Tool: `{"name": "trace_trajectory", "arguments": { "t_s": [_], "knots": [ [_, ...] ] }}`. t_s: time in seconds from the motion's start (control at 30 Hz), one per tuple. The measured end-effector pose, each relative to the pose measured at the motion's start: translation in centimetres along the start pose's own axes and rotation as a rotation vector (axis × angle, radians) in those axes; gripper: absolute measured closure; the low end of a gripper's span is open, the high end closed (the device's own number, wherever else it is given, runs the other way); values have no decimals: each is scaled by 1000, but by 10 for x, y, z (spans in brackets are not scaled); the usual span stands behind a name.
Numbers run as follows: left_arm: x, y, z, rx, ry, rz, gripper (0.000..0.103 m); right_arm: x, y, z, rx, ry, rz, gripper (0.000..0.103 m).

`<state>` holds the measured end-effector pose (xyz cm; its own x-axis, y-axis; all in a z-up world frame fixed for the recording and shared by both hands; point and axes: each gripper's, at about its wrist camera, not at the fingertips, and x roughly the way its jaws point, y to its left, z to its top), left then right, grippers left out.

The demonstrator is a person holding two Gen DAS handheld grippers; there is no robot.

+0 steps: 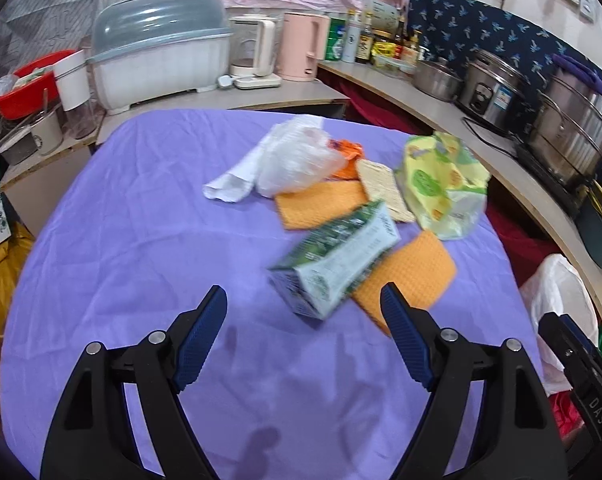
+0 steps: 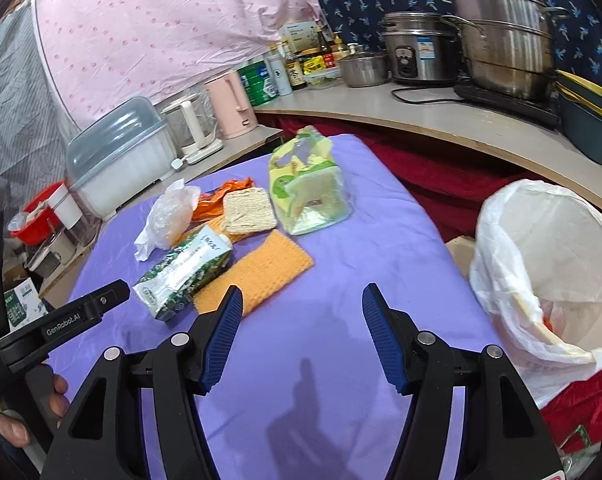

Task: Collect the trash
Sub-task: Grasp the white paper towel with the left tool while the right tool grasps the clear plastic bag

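Hovering wide open and empty over the purple-covered worktop (image 1: 121, 220): left hand-held gripper (image 1: 303, 308) lined up on the green carton (image 1: 333, 256); right hand-held gripper (image 2: 301, 308) likewise empty, nearest the lined bin (image 2: 549, 264) awaiting the trash.

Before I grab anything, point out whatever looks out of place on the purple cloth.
A bare dry noodle block lies unwrapped, beside its torn orange wrapper. The green-and-white carton lies tipped on its side across an orange cloth. A crumpled clear plastic bag lies beside them.
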<state>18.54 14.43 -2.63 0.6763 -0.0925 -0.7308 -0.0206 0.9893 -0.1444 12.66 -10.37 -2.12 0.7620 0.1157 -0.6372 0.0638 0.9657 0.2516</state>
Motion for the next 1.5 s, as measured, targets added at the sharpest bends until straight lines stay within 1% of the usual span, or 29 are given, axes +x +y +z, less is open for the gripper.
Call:
{"name": "trace_trajectory", "arguments": {
  "t_s": [0.2, 0.37, 0.6, 0.7, 0.77, 0.83, 0.87, 0.93, 0.97, 1.03, 1.07, 1.1, 1.13, 1.17, 1.23, 1.3, 1.37, 1.5],
  "knots": [
    [17, 34, 25, -25, -2, 36, 28, 27, 39, 18, -26, 16, 62, 43],
    [40, 49, 47, -22, 13, 26, 28, 57, 72, 36, -40, 33, 119, 43],
    [92, 64, 75, 0, 46, 3, 29, 106, 110, 61, -42, 70, 184, 43],
    [109, 65, 81, 25, 62, -34, 32, 129, 122, 69, -40, 96, 204, 43],
    [118, 65, 84, 37, 71, -53, 38, 144, 127, 74, -31, 116, 215, 43],
    [127, 65, 86, 50, 86, -66, 50, 161, 129, 77, -20, 139, 223, 43],
    [132, 66, 86, 51, 96, -76, 54, 167, 130, 77, -16, 149, 228, 44],
    [136, 69, 87, 41, 110, -100, 68, 180, 132, 77, -11, 171, 239, 49],
    [138, 72, 87, 26, 117, -119, 71, 187, 134, 77, -13, 183, 242, 50],
    [139, 73, 88, 11, 123, -145, 83, 195, 137, 75, -20, 198, 246, 60],
    [139, 73, 87, 9, 123, -155, 86, 199, 139, 73, -24, 202, 250, 63],
    [139, 72, 87, 9, 121, -158, 92, 201, 140, 73, -27, 203, 255, 68],
    [139, 71, 87, 12, 122, -163, 95, 202, 142, 72, -28, 211, 268, 76],
    [138, 69, 87, 17, 127, -170, 96, 203, 144, 70, -25, 221, 291, 81],
    [134, 66, 85, 19, 125, -179, 97, 204, 146, 68, -28, 235, 313, 94],
    [130, 64, 85, 20, 122, -179, 99, 200, 150, 66, -47, 232, 322, 98],
    [122, 63, 85, 20, 114, -182, 99, 189, 150, 67, -52, 210, 325, 100],
    [94, 59, 86, 17, 73, -188, 100, 156, 138, 78, -27, 148, 339, 100]
  ]
}}
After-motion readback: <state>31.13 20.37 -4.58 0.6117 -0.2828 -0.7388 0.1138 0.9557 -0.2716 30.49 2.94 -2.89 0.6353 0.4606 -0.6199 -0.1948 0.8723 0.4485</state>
